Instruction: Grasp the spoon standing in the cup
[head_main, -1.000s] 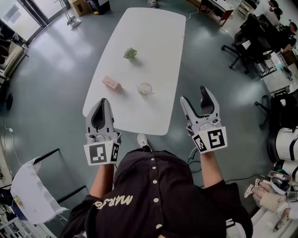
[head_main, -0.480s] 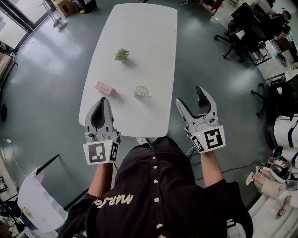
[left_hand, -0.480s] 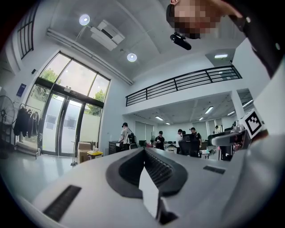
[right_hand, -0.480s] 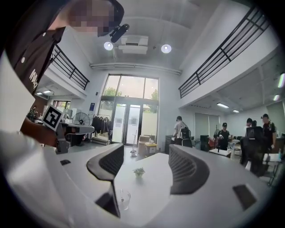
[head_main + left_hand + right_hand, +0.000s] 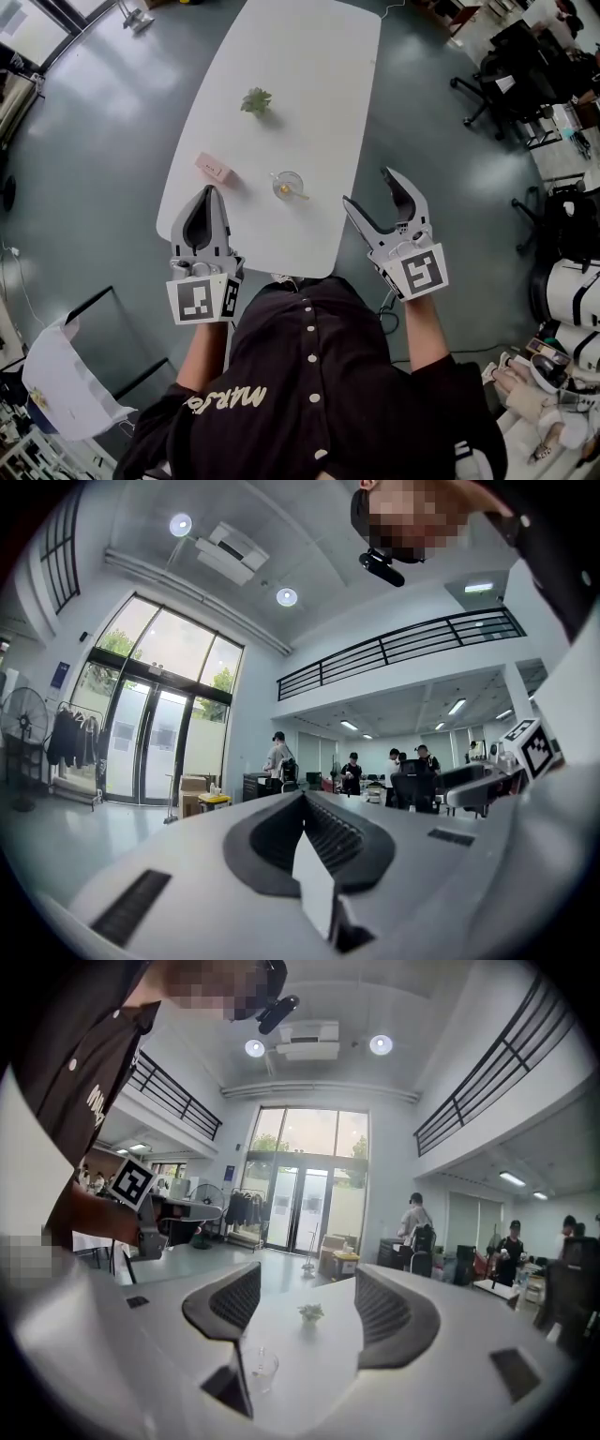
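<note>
White table (image 5: 300, 75), spoon (image 5: 293, 191) beyond right gripper (image 5: 366, 186)'s fingers (image 5: 405, 197)

Light: bright daylight came through tall windows (image 5: 309, 1180); round ceiling lamps (image 5: 255, 1048) glared. Gripper views were fisheye-bent, corners black. Shadows on the desk (image 5: 309, 84) lay soft.

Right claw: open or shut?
Open: the right claw shows jaws wide apart with nothing between them; the cup stands ahead, untouched.

Clear glass cup (image 5: 288, 184); smooth matt white table (image 5: 309, 84).
</note>
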